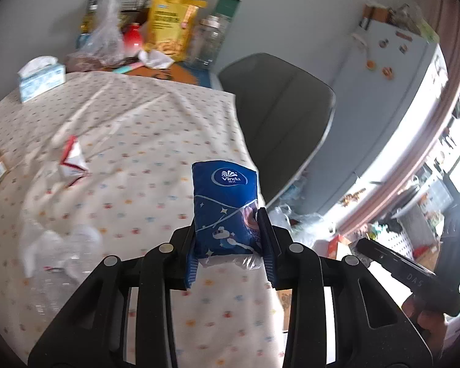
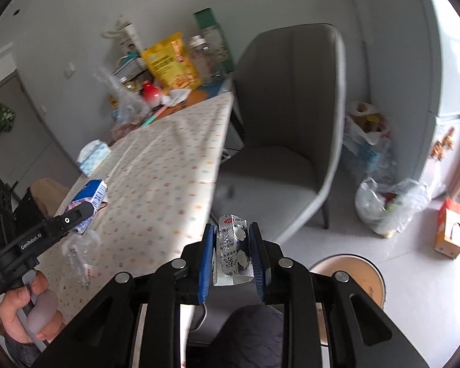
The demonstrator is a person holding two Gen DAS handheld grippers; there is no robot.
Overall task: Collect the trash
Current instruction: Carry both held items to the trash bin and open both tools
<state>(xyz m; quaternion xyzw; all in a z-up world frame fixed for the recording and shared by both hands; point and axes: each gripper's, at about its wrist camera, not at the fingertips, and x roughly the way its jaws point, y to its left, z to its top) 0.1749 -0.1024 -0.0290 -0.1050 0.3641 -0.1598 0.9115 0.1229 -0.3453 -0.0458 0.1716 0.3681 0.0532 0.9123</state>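
Observation:
My left gripper [image 1: 230,230] is shut on a blue Vinda tissue pack [image 1: 224,202], held upright above the dotted tablecloth [image 1: 138,153] near its right edge. The same pack [image 2: 90,197] shows in the right wrist view, clamped in the left gripper [image 2: 79,211] that a hand [image 2: 30,309] carries. My right gripper [image 2: 231,245] is shut on a silver blister pack [image 2: 233,251], held over the gap between table and grey chair [image 2: 285,128]. A crumpled red-and-white wrapper [image 1: 72,162] and clear plastic film [image 1: 61,248] lie on the cloth.
A tissue box [image 1: 40,78], yellow snack bag [image 1: 170,24], red bottle, jar and plastic bag crowd the table's far end. On the floor right of the chair lie filled plastic bags [image 2: 389,205], an orange carton [image 2: 449,230] and a round bin [image 2: 352,279]. A fridge [image 1: 392,98] stands behind.

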